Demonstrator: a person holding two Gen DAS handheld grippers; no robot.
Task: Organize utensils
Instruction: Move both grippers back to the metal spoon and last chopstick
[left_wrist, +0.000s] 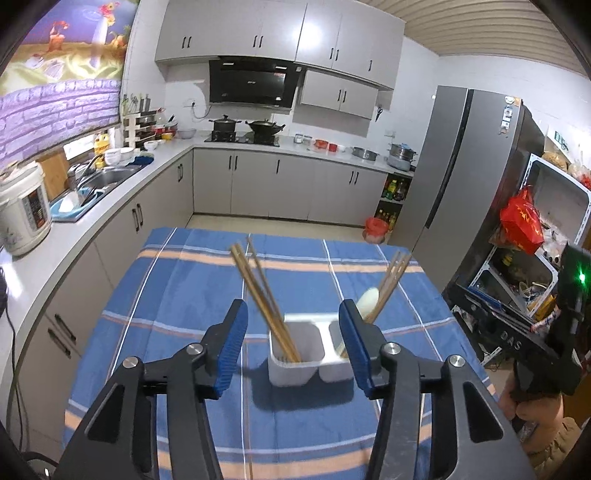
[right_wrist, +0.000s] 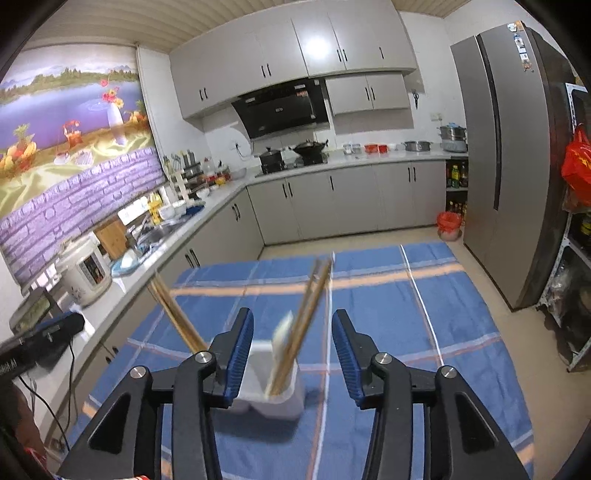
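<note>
A: Looking past the left gripper (left_wrist: 291, 332), its blue-padded jaws stand apart with nothing clamped; the right gripper (right_wrist: 291, 343) is parted and empty too.

B: And the utensils?

A: Just beyond the fingertips, on the blue striped tablecloth (left_wrist: 177, 280), stands the white two-compartment plastic holder (left_wrist: 295, 363). One bundle of brown wooden chopsticks (left_wrist: 260, 291) leans left out of the near compartment; a second chopstick bundle (left_wrist: 391, 284) and a pale spoon (left_wrist: 367, 301) lean right from the other.

B: What might go wrong?

A: I judge the holder light and top-heavy. A finger clipping those long slanted sticks could lever it over, spilling everything toward the cloth's far edge.
</note>
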